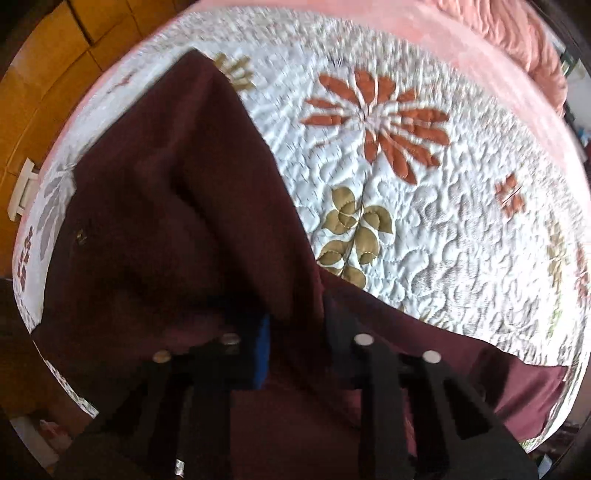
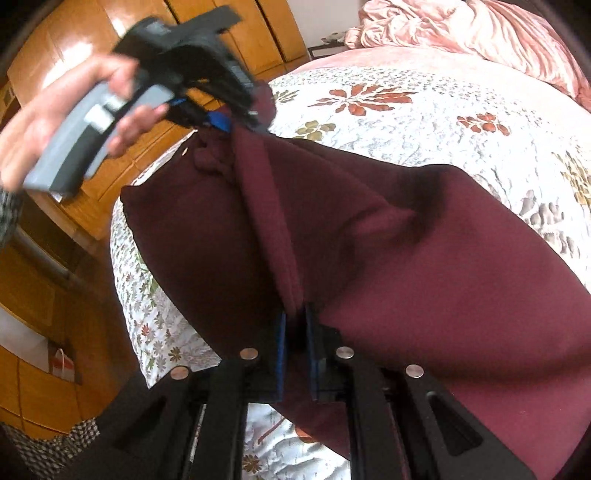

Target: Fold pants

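Observation:
The maroon pants (image 2: 406,258) hang lifted above the floral quilt (image 2: 424,122). My right gripper (image 2: 295,314) is shut on an edge of the pants, with cloth pinched between its blue pads. My left gripper (image 2: 229,125), held in a hand at the upper left of the right wrist view, is shut on another part of the same edge. In the left wrist view the pants (image 1: 177,206) drape down and away from my left gripper (image 1: 295,317), whose fingertips are mostly buried in cloth; one blue pad (image 1: 262,350) shows.
The white quilt with orange flowers (image 1: 380,125) covers a bed with a pink blanket (image 2: 480,33) bunched at its far end. Wooden wardrobe doors (image 2: 74,44) stand along the left of the bed. A small bag (image 2: 64,365) sits on the floor by the wardrobe.

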### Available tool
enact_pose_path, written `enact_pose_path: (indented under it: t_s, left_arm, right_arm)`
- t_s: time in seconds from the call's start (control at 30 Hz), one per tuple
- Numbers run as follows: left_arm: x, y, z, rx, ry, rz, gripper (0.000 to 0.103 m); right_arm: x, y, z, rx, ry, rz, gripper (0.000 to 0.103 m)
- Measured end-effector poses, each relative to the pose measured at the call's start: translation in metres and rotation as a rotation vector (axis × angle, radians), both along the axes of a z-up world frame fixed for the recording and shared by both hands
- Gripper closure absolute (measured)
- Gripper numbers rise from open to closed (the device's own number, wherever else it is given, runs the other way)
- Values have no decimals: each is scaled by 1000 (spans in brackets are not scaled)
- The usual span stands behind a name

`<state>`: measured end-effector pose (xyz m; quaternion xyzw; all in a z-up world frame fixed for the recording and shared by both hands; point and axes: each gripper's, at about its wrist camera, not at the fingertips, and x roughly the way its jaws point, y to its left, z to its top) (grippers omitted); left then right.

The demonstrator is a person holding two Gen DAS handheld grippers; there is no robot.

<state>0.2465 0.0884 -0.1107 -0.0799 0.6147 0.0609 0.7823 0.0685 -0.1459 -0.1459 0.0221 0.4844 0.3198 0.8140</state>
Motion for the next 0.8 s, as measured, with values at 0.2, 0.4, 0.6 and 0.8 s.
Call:
enact_pose_path:
  t_s: [0.2, 0.4, 0.6, 0.8]
  left_arm:
    - [-115, 20, 43, -47, -389, 74, 89]
    - [-204, 43, -19, -163, -406, 223, 87]
    - [-194, 52, -16, -140, -347, 226, 15]
    - [-145, 44, 36, 124, -348, 160, 13]
  right_arm:
    - [-2, -11, 2, 2, 10, -15, 91]
    - [-11, -9, -3, -55, 17, -3, 89]
    - [-14, -12, 2, -64, 35, -24, 74]
    - [-23, -20, 21, -34, 19, -57, 62]
